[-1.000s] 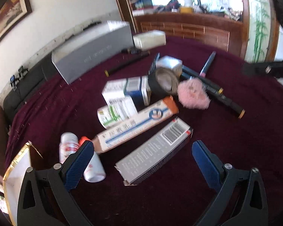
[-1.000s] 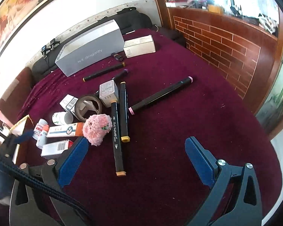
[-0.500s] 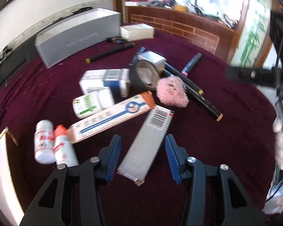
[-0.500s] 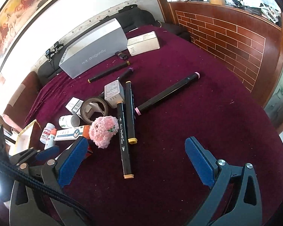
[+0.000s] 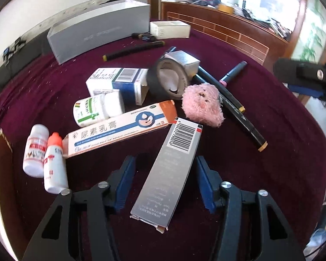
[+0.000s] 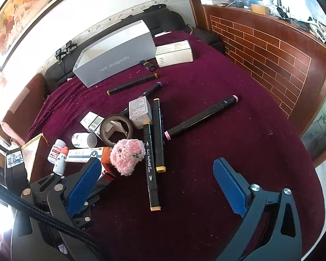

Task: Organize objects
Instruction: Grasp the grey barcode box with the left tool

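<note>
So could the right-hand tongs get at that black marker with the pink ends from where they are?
Probably yes. The right tongs stand open over bare cloth, and the pink-ended marker lies alone ahead of them, touching nothing. The two yellow-tipped markers lie off to its side, not across the way.

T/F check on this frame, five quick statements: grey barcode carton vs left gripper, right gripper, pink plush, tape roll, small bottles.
1. The grey barcode carton lies between the left gripper fingers. True; its jaws have just been closing around it.
2. The right gripper holds a marker. False: it is open with nothing between its fingers.
3. The pink plush sits inside the silver box. False: it lies on the maroon cloth beside the markers.
4. The tape roll leans against a small silver carton. True.
5. Two small white bottles lie side by side. True.
</note>
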Demonstrator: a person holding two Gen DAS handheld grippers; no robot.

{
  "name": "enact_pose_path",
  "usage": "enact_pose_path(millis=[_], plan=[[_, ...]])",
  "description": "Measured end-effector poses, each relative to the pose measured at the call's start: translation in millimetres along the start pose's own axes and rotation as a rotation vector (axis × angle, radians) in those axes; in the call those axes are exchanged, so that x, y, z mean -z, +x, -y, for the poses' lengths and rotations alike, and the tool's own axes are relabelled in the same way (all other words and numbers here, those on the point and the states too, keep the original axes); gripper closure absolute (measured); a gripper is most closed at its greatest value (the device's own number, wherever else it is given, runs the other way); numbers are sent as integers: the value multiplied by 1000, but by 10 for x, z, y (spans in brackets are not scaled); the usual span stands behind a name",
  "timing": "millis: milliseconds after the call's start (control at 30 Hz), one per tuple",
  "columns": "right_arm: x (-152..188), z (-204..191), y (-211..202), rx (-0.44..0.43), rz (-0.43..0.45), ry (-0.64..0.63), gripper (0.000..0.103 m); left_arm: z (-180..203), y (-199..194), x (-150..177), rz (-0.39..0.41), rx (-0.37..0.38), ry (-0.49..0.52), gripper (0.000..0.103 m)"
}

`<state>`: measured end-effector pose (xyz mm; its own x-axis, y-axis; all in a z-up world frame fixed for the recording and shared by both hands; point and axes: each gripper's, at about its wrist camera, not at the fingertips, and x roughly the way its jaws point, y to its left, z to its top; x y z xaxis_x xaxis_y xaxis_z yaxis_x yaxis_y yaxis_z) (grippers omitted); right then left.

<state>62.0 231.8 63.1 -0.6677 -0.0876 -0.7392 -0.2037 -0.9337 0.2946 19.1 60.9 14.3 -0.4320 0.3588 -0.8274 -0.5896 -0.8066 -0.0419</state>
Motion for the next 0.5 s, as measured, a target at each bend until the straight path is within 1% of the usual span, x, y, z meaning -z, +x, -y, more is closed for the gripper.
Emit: enact_pose_path(millis=[33,67,167,267,333,400,467,500], plan=[[-1,-14,15,0,-9,-3,0,-24,-20,1,-3,31,-23,78],[3,-29,30,0,-17,-7,0,-43,-26,1,-7,52,-44,81],[8,-66,79,-14,-44,-20,0,-134,-195,91,21,69,-115,81],[6,-118,136,-2,-62,-52,0,-197,-343,215,20,85,-156,80],[2,-180,179,-9,-75,-80,0,-234,-395,288,17,91,-178,80],[-4,-265,231,-33,-86,-101,0,-265,-320,277,1,89,-203,80],[-19,-346,308,-93,-114,-98,0,-280,-227,258,-11,76,-232,80],[-29,-383,354,-128,-135,-90,0,-283,-185,263,-4,72,-249,79]])
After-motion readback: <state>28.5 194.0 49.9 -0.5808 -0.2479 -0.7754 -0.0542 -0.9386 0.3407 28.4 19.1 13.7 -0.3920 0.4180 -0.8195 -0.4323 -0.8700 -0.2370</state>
